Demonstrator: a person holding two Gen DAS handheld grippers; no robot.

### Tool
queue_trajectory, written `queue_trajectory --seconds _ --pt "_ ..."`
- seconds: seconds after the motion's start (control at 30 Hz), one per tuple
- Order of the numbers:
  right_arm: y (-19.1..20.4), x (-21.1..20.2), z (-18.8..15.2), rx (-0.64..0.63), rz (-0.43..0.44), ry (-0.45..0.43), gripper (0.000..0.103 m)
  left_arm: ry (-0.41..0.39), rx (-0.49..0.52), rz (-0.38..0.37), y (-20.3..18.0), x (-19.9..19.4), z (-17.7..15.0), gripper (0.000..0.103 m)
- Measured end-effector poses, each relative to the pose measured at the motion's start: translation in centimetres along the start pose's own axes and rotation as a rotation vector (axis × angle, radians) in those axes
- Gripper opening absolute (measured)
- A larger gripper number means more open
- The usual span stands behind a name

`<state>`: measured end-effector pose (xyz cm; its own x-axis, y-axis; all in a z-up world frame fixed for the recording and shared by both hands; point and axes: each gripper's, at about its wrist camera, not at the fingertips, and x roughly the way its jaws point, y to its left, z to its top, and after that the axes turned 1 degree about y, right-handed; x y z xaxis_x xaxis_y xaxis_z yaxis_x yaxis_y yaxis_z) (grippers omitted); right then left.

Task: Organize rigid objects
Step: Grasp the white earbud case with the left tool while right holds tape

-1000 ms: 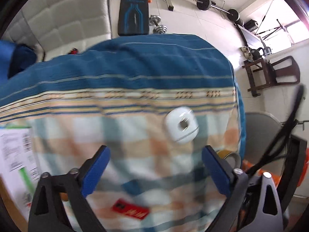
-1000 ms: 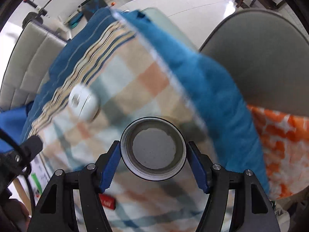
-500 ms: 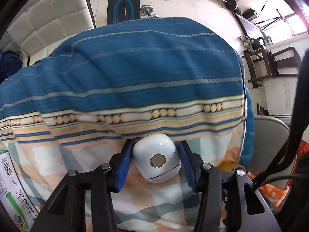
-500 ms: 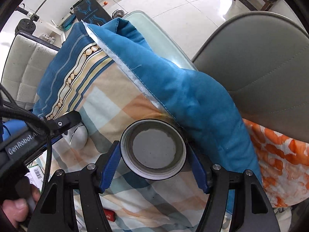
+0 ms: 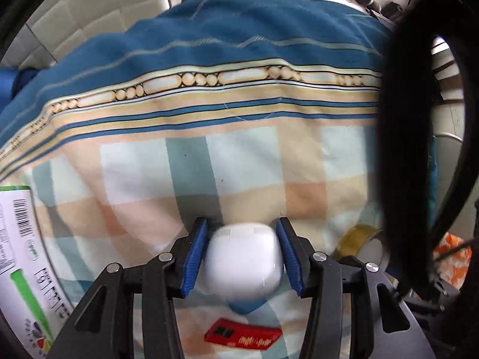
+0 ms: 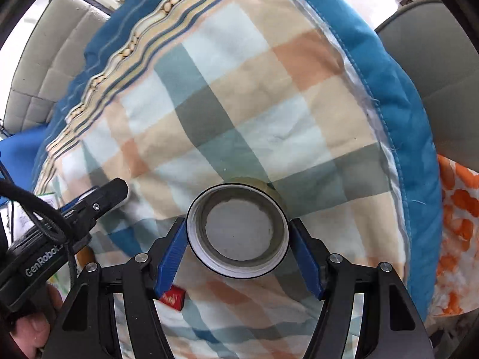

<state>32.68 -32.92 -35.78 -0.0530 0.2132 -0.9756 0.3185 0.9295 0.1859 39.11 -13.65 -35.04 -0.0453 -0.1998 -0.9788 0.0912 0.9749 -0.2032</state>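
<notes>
The white earbud case (image 5: 244, 261) has tipped over in the left tool's (image 5: 243, 257) pinch at lower centre, while the right tool (image 6: 238, 236) pinches an empty jar lid (image 6: 238, 234).

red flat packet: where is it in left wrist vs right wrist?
Left wrist: red packet at bottom centre, on the checked cloth below the held white case.
Right wrist: red packet at lower left, by the left jaw, partly hidden.
Shared landmark: yellow tape roll.
</notes>
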Motion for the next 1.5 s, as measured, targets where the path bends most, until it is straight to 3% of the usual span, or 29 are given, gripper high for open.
queue_trajectory --seconds 0.13,0.3,0.6,0.9,1.03,1.13,1.2,1.37,1.5 --pt "0.7 0.0 0.5 0.005 -0.004 -0.006 0.071 0.0 0.032 0.023 -0.4 -0.3 0.4 0.045" --pt "0.8 -0.6 1.3 -0.008 -0.002 0.01 0.071 0.046 0.056 -0.003 -0.8 -0.8 -1.2 0.045" --pt "2.1 0.8 1.5 -0.022 -0.015 0.033 0.07 -0.013 0.113 0.053 -1.2 -0.9 -3.9 0.043" --pt "4.5 -1.1 0.2 -0.065 0.003 0.017 0.07 -0.116 0.077 -0.008 0.5 -8.3 -6.0 0.041" --pt "6.7 -3.5 -1.0 -0.106 0.032 -0.011 0.07 -0.144 0.068 -0.024 2.5 -11.4 -7.2 0.02" --pt "8.5 -4.6 -1.8 -0.131 0.032 -0.029 0.07 -0.141 0.063 -0.049 3.3 -10.8 -7.0 0.018" --pt "9.7 -4.8 -2.4 -0.149 0.014 -0.035 0.07 -0.118 0.037 -0.069 3.9 -9.3 -6.8 0.019" --pt "9.0 -3.9 -2.8 -0.133 -0.007 -0.027 0.07 0.01 -0.028 -0.1 5.9 -5.9 -6.8 0.062" --pt "8.3 -2.2 -3.2 -0.101 -0.004 0.0 0.07 0.049 0.016 0.035 5.6 -3.9 -7.6 0.063"
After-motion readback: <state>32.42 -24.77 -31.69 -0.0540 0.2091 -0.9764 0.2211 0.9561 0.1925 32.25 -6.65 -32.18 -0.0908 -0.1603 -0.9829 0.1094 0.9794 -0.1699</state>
